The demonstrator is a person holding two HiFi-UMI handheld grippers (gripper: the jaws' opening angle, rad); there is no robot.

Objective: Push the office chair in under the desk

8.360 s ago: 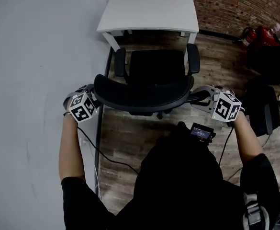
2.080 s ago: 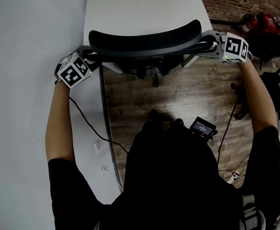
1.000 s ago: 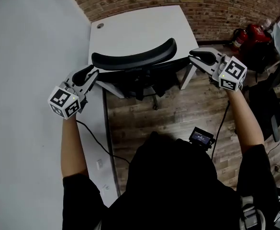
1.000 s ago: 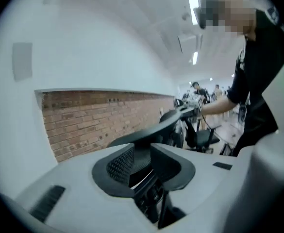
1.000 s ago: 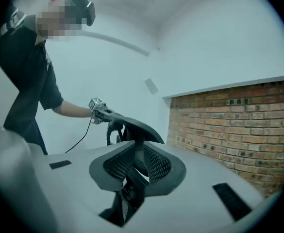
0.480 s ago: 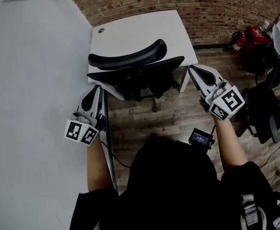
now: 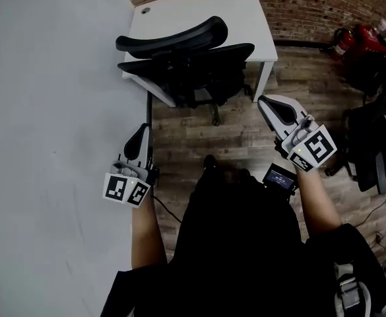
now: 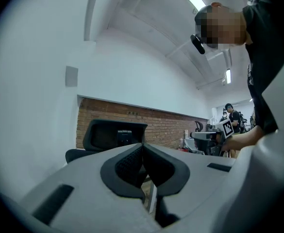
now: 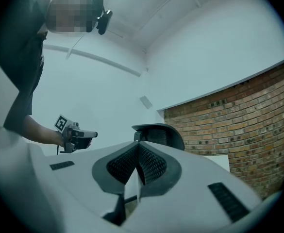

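The black office chair (image 7: 179, 51) stands with its seat pushed under the white desk (image 7: 245, 12), its curved backrest facing me. Both grippers are drawn back from it and hold nothing. My left gripper (image 7: 142, 132) is shut beside the white wall, well short of the chair. My right gripper (image 7: 268, 101) is shut too, over the wooden floor near the desk's right leg. In the left gripper view the closed jaws (image 8: 142, 147) point at the chair's backrest (image 8: 113, 135). The right gripper view shows its closed jaws (image 9: 138, 149) below the backrest (image 9: 158, 132).
A white wall (image 7: 47, 111) runs along the left, right beside the left gripper. A brick wall (image 7: 324, 5) stands behind the desk. Red fire extinguishers (image 7: 361, 38) and another black chair (image 7: 371, 137) are at the right. A cable trails on the floor (image 7: 232, 134).
Both grippers have left the chair's backrest and pulled back toward me, jaws closing. The chair stays at the desk.
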